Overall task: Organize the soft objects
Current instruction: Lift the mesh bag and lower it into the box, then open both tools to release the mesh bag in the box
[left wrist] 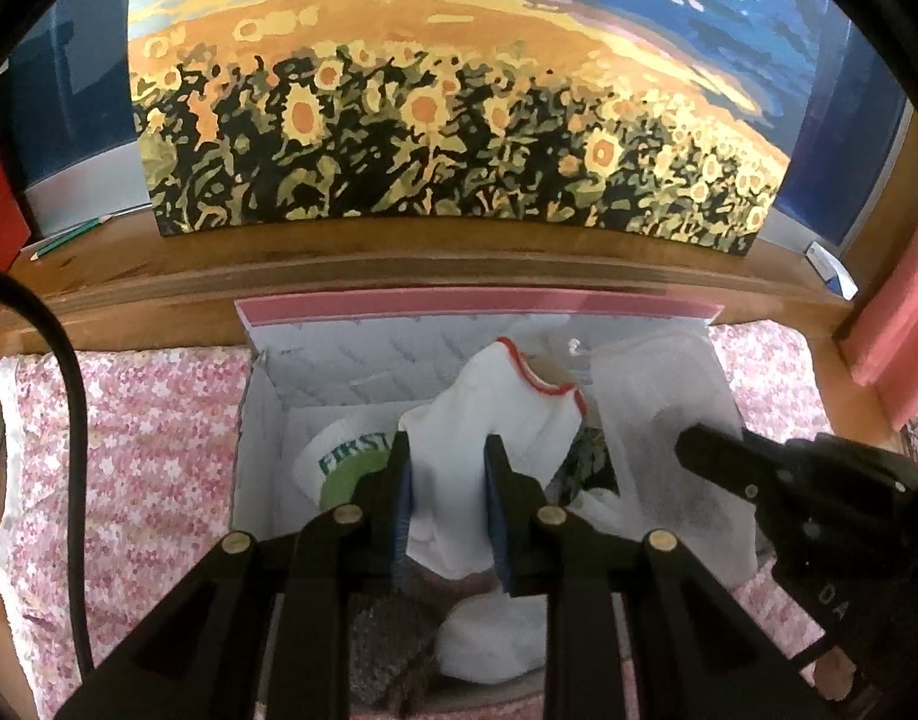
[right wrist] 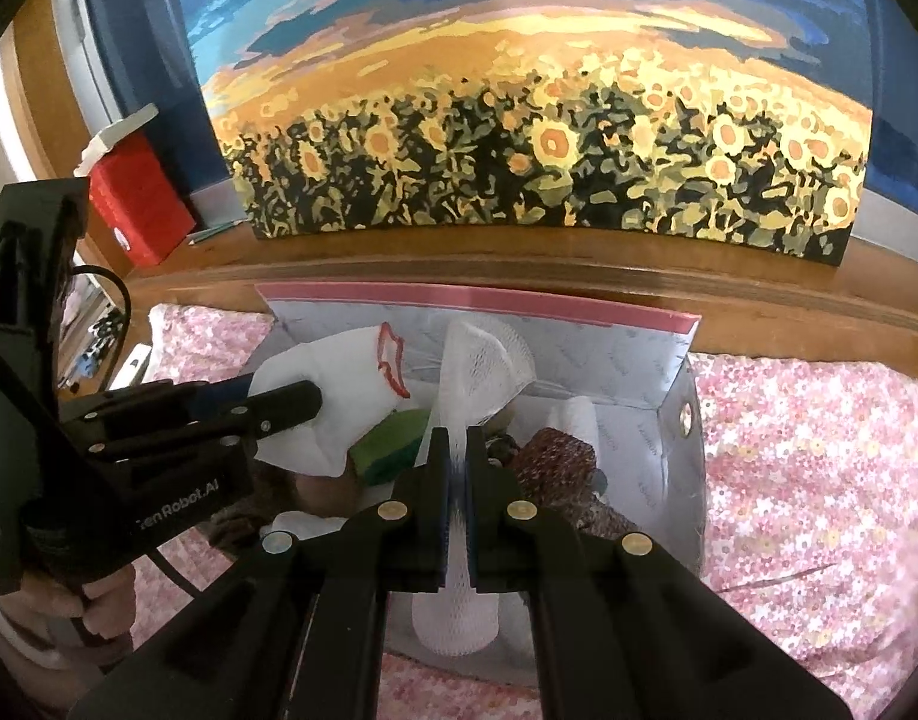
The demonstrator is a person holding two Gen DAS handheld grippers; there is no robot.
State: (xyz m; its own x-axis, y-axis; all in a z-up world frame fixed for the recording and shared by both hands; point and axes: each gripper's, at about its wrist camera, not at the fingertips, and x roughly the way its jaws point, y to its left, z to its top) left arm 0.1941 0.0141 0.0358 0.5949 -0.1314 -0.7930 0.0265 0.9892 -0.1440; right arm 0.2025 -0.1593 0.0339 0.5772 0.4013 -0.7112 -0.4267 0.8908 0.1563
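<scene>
A silver box with a pink rim [left wrist: 477,303] stands open on the bed; it also shows in the right wrist view [right wrist: 483,295]. My left gripper [left wrist: 447,456] is shut on a white sock with a red cuff [left wrist: 495,408], held over the box; the sock also shows in the right wrist view [right wrist: 333,384]. My right gripper [right wrist: 457,450] is shut on a white foam net sleeve [right wrist: 480,360], which shows as white mesh in the left wrist view [left wrist: 651,396]. Inside the box lie a green-and-white cloth [left wrist: 345,462], a brown knitted item [right wrist: 558,450] and other soft pieces.
A pink floral bedspread [left wrist: 147,450] surrounds the box. A wooden ledge [left wrist: 399,258] behind carries a sunflower painting [left wrist: 459,138], green pencils [left wrist: 75,237] and a red box [right wrist: 141,204]. A black cable [left wrist: 69,396] hangs at left.
</scene>
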